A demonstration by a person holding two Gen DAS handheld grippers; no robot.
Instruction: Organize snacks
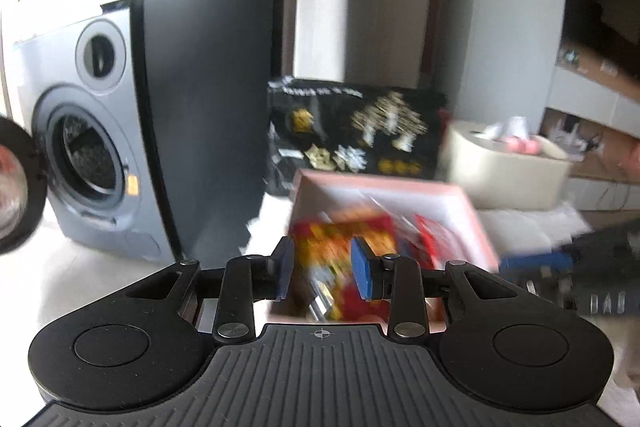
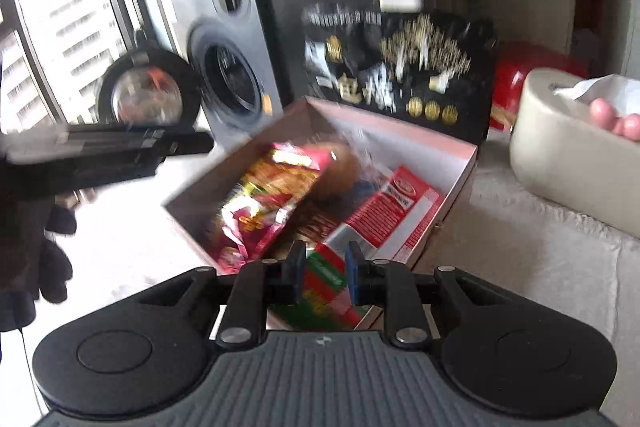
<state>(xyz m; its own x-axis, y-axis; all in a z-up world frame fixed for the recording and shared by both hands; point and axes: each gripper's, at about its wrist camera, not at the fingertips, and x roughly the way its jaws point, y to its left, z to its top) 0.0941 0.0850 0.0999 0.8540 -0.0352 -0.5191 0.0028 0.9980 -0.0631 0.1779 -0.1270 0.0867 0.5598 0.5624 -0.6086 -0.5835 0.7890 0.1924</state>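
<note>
meanwhile, two handheld grippers hover over a pink box (image 2: 460, 183) of snacks beside an open washing machine (image 1: 92, 163). left gripper (image 1: 322, 269) — jaws parted around a blurred red-and-yellow snack packet (image 1: 340, 251), though contact cannot be told. right gripper (image 2: 326, 273) — blue pads (image 2: 352, 277) set narrowly apart, a green-and-red packet (image 2: 324, 281) between them; whether they pinch it cannot be told. a red carton (image 2: 394, 217) and a pink-and-yellow bag (image 2: 264, 203) lie inside the box, a black printed bag (image 2: 400, 63) stands behind, a cream tub (image 2: 560, 151) sits to its right.
</note>
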